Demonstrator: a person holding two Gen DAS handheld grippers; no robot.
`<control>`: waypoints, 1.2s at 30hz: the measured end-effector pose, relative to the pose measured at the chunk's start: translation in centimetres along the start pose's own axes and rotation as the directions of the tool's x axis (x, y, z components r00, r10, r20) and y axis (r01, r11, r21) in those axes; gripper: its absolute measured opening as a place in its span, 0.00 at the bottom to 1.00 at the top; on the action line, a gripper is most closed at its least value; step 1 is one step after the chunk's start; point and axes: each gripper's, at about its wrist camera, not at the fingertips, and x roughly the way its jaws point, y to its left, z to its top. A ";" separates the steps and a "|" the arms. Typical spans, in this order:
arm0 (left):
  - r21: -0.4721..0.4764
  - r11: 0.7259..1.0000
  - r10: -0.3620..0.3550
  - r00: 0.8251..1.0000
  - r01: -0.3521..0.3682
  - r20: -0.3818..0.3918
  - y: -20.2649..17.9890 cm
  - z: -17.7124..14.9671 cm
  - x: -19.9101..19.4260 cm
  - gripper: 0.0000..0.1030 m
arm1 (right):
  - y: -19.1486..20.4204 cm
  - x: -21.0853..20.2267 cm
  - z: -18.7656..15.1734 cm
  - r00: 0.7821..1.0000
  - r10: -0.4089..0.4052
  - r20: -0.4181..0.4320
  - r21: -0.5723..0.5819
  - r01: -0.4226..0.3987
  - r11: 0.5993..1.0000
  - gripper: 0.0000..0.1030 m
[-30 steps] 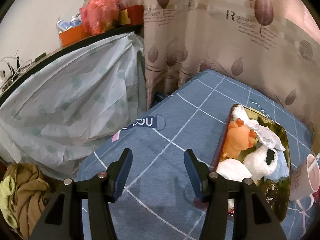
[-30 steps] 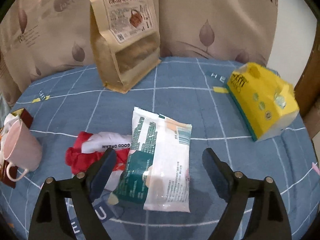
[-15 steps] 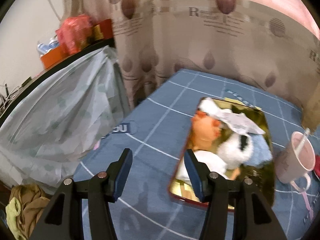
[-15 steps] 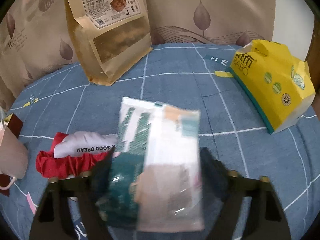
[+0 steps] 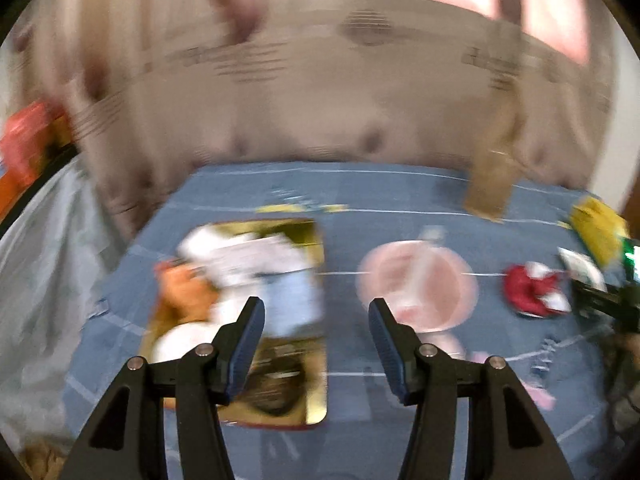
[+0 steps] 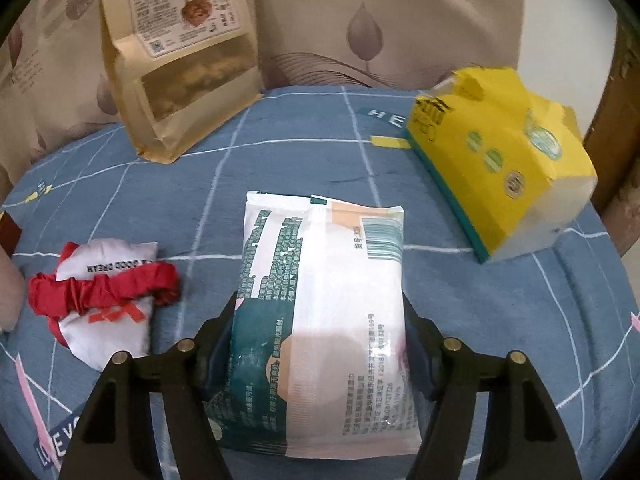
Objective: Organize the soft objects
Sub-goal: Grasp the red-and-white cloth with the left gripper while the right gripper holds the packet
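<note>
A white and green soft pack (image 6: 328, 264) lies between the fingers of my right gripper (image 6: 318, 308). Its jaws are closing and the pads press on the pack's two long sides. Left of it, a red and white fabric pouch (image 6: 104, 300) lies on the blue checked cloth (image 6: 280, 168). My left gripper (image 5: 316, 320) hangs open and holds nothing, above the gap between a gold tray (image 5: 314, 236) and a pink cup (image 5: 418, 292). The tray holds an orange plush (image 5: 180, 292), a white plush (image 5: 248, 256) and other soft things. The left wrist view is blurred.
A tall kraft paper bag (image 6: 180, 52) stands at the back against the leaf-print curtain (image 6: 360, 20). A yellow tissue pack (image 6: 500, 152) sits at the right. Beyond the table's left edge hangs a pale plastic sheet (image 5: 48, 260).
The left gripper swung right, from the table's left part to above the tray and cup, still open. The right gripper came down around the pack and its jaws narrowed onto it.
</note>
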 end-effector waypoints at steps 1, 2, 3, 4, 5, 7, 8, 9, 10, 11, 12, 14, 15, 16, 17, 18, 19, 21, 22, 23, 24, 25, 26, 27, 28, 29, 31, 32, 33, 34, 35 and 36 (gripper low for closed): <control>0.018 0.999 -0.037 0.999 0.037 -0.006 -1.5 0.3 0.2 0.55 | -0.3 -0.1 0.0 1.000 -0.004 0.000 0.001 0.004 1.000 0.64; 0.040 0.996 -0.076 0.997 0.076 -0.014 -3.1 0.6 0.4 0.56 | -0.5 -0.2 -0.1 1.000 -0.009 0.000 0.000 0.009 1.000 0.64; 0.065 0.991 -0.114 0.993 0.115 -0.023 -4.9 0.9 0.6 0.57 | -0.8 -0.3 -0.3 1.000 -0.011 0.000 -0.003 0.011 1.000 0.64; 0.083 0.986 -0.140 0.990 0.142 -0.032 -6.3 1.0 0.7 0.59 | -1.0 -0.3 -0.4 1.000 -0.011 0.001 -0.005 0.011 1.000 0.64; 0.106 0.979 -0.169 0.985 0.173 -0.043 -8.1 1.2 1.1 0.59 | -1.2 -0.4 -0.5 1.000 -0.010 0.001 -0.003 0.010 1.000 0.64; 0.151 0.964 -0.210 0.975 0.219 -0.068 -11.6 1.4 1.9 0.60 | -1.6 -0.4 -0.6 1.000 0.000 0.001 0.010 0.000 1.000 0.64; 0.168 0.958 -0.222 0.972 0.233 -0.083 -12.9 1.6 2.5 0.60 | -1.7 -0.5 -0.6 1.000 0.003 0.000 0.013 -0.003 1.000 0.65; 0.182 0.951 -0.233 0.967 0.249 -0.102 -14.2 1.6 3.1 0.60 | -1.6 -0.4 -0.7 1.000 0.000 0.000 0.009 0.000 1.000 0.65; 0.190 0.945 -0.247 0.961 0.267 -0.121 -15.3 1.6 3.7 0.60 | -1.4 -0.4 -0.6 1.000 -0.005 0.000 0.005 0.005 1.000 0.65; 0.197 0.935 -0.270 0.952 0.296 -0.145 -16.7 1.6 4.4 0.60 | -1.3 -0.4 -0.6 1.000 -0.009 -0.001 0.002 0.009 1.000 0.65; 0.197 0.930 -0.282 0.946 0.310 -0.158 -17.3 1.6 5.0 0.60 | -1.3 -0.4 -0.6 1.000 -0.008 -0.002 0.001 0.008 1.000 0.65; 0.201 0.922 -0.295 0.937 0.330 -0.186 -18.9 1.6 6.2 0.60 | -1.4 -0.3 -0.5 1.000 0.000 -0.002 0.006 0.000 1.000 0.66; 0.210 0.920 -0.293 0.936 0.331 -0.195 -19.7 1.5 6.6 0.60 | -1.4 -0.3 -0.5 1.000 0.005 -0.003 0.008 -0.005 1.000 0.66; 0.220 0.918 -0.288 0.936 0.331 -0.204 -20.5 1.5 7.2 0.60 | -1.4 -0.2 -0.4 1.000 0.006 -0.003 0.007 -0.006 1.000 0.66; 0.227 0.916 -0.287 0.935 0.332 -0.210 -21.0 1.5 7.6 0.60 | -1.4 -0.2 -0.5 1.000 0.005 -0.003 0.006 -0.005 1.000 0.67; 0.232 0.914 -0.285 0.933 0.333 -0.218 -21.5 1.4 8.1 0.60 | -1.3 -0.2 -0.5 1.000 0.006 -0.004 0.005 -0.005 1.000 0.67; 0.232 0.912 -0.288 0.931 0.338 -0.223 -21.8 1.4 8.4 0.60 | -1.4 -0.3 -0.5 1.000 0.007 -0.004 0.005 -0.007 1.000 0.67; 0.230 0.910 -0.291 0.928 0.344 -0.234 -22.6 1.4 9.3 0.60 | -1.4 -0.3 -0.5 1.000 0.008 -0.004 0.006 -0.008 1.000 0.68; 0.226 0.910 -0.295 0.926 0.348 -0.238 -22.8 1.4 9.7 0.60 | -1.4 -0.3 -0.5 1.000 0.008 -0.004 0.006 -0.008 1.000 0.68; 0.223 0.909 -0.298 0.923 0.353 -0.243 -22.9 1.4 10.0 0.60 | -1.5 -0.3 -0.5 1.000 0.009 -0.004 0.007 -0.009 1.000 0.68; 0.221 0.910 -0.295 0.922 0.351 -0.250 -23.2 1.4 10.5 0.60 | -1.4 -0.3 -0.5 1.000 0.008 -0.005 0.007 -0.008 1.000 0.68; 0.219 0.911 -0.292 0.921 0.350 -0.257 -23.3 1.3 10.9 0.60 | -1.4 -0.3 -0.4 1.000 0.008 -0.005 0.006 -0.008 1.000 0.68; 0.219 0.909 -0.294 0.918 0.354 -0.265 -23.6 1.3 11.3 0.60 | -1.4 -0.3 -0.4 1.000 0.008 -0.005 0.006 -0.008 1.000 0.68; 0.219 0.908 -0.295 0.916 0.357 -0.271 -23.8 1.2 11.7 0.60 | -1.5 -0.3 -0.4 1.000 0.010 -0.005 0.006 -0.009 1.000 0.69; 0.220 0.910 -0.289 0.917 0.353 -0.275 -24.0 1.1 12.0 0.60 | -1.4 -0.3 -0.4 1.000 0.010 -0.005 0.007 -0.010 1.000 0.69; 0.220 0.909 -0.288 0.915 0.354 -0.282 -24.2 0.9 12.4 0.60 | -1.4 -0.3 -0.4 1.000 0.010 -0.006 0.006 -0.010 1.000 0.69; 0.226 0.905 -0.291 0.911 0.361 -0.293 -24.7 0.7 13.0 0.60 | -1.4 -0.4 -0.4 1.000 0.010 -0.006 0.005 -0.010 1.000 0.70; 0.232 0.905 -0.284 0.912 0.356 -0.295 -25.0 0.5 13.3 0.61 | -1.3 -0.4 -0.4 1.000 0.011 -0.007 0.005 -0.011 1.000 0.70; 0.240 0.901 -0.284 0.910 0.361 -0.302 -25.2 0.3 13.7 0.65 | -1.3 -0.3 -0.4 1.000 0.010 -0.007 0.005 -0.010 1.000 0.70; 0.250 0.895 -0.288 0.906 0.370 -0.310 -25.5 0.1 14.1 0.67 | -1.2 -0.3 -0.4 1.000 0.010 -0.007 0.005 -0.009 1.000 0.70; 0.260 0.894 -0.282 0.908 0.366 -0.309 -25.6 0.0 14.3 0.67 | -1.2 -0.4 -0.5 1.000 0.009 -0.007 0.005 -0.009 1.000 0.71; 0.269 0.893 -0.278 0.912 0.361 -0.302 -25.7 -0.1 14.3 0.67 | -1.1 -0.4 -0.5 1.000 0.009 -0.007 0.005 -0.009 1.000 0.71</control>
